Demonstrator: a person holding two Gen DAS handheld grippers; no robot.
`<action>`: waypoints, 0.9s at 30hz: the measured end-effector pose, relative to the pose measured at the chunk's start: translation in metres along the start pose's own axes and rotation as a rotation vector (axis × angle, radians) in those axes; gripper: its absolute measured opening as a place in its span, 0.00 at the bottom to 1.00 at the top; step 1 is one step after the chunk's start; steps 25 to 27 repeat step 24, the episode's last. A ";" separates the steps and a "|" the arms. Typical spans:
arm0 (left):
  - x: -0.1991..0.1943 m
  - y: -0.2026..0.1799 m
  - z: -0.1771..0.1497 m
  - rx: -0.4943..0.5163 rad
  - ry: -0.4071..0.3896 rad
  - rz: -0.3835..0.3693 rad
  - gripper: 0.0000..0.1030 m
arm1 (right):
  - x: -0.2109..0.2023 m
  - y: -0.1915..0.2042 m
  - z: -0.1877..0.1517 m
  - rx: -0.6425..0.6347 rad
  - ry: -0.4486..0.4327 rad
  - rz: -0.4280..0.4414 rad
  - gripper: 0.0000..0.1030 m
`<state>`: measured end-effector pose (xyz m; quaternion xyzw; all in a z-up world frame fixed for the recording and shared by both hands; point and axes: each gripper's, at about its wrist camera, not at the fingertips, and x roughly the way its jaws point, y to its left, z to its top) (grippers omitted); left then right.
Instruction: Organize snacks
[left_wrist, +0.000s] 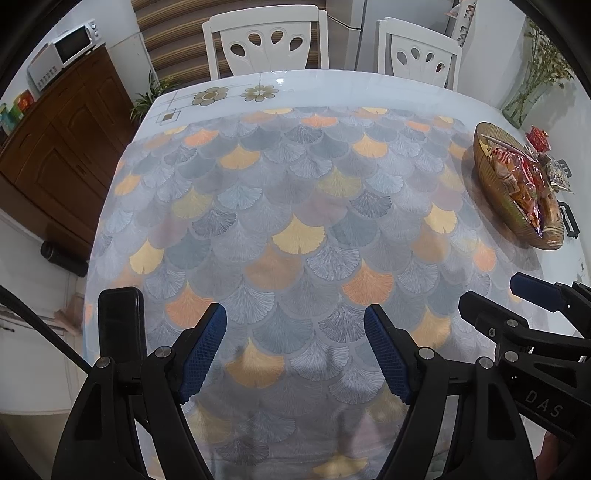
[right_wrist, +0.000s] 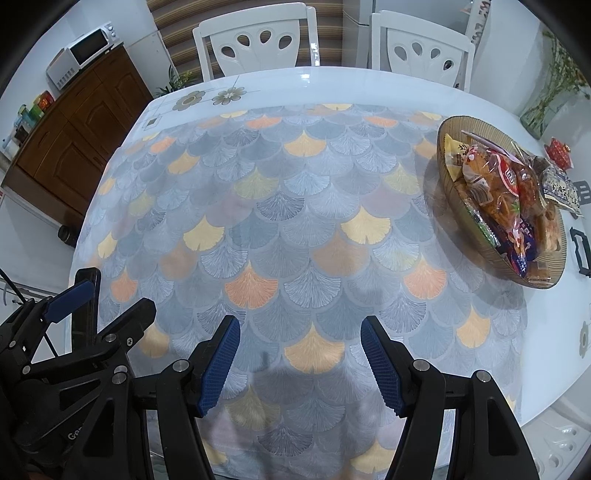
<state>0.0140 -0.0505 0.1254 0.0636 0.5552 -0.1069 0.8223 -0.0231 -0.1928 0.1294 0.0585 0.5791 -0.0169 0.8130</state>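
Observation:
A ribbed amber oval dish (right_wrist: 443, 173) stands at the table's right side, heaped with snack packets (right_wrist: 513, 192) in clear and red wrappers; in the left wrist view the dish (left_wrist: 491, 177) appears far right. One packet (right_wrist: 561, 188) hangs over its far rim. My left gripper (left_wrist: 295, 332) hovers open over the fan-patterned tablecloth (left_wrist: 280, 221), nothing between its blue pads. My right gripper (right_wrist: 300, 343) is likewise open and empty, well left of the dish. Each gripper shows at the edge of the other's view: the right gripper (left_wrist: 502, 295) and the left gripper (right_wrist: 110, 295).
Two white chairs (right_wrist: 258, 40) stand at the far edge. A glass vase with stems (right_wrist: 546, 107) and a small red item (right_wrist: 557, 151) sit at the far right. A black handled object (right_wrist: 580, 251) lies behind the dish. A wooden cabinet (left_wrist: 62, 147) with an oven is left.

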 end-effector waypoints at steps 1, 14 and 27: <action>0.001 0.001 0.000 -0.001 0.001 -0.001 0.73 | 0.000 0.000 0.000 0.000 0.000 0.000 0.64; 0.001 0.006 0.001 -0.012 -0.002 -0.001 0.73 | 0.004 0.004 0.001 -0.004 0.006 0.002 0.64; 0.002 0.011 0.001 -0.034 -0.035 0.035 0.74 | 0.005 0.003 0.000 -0.002 0.006 -0.006 0.64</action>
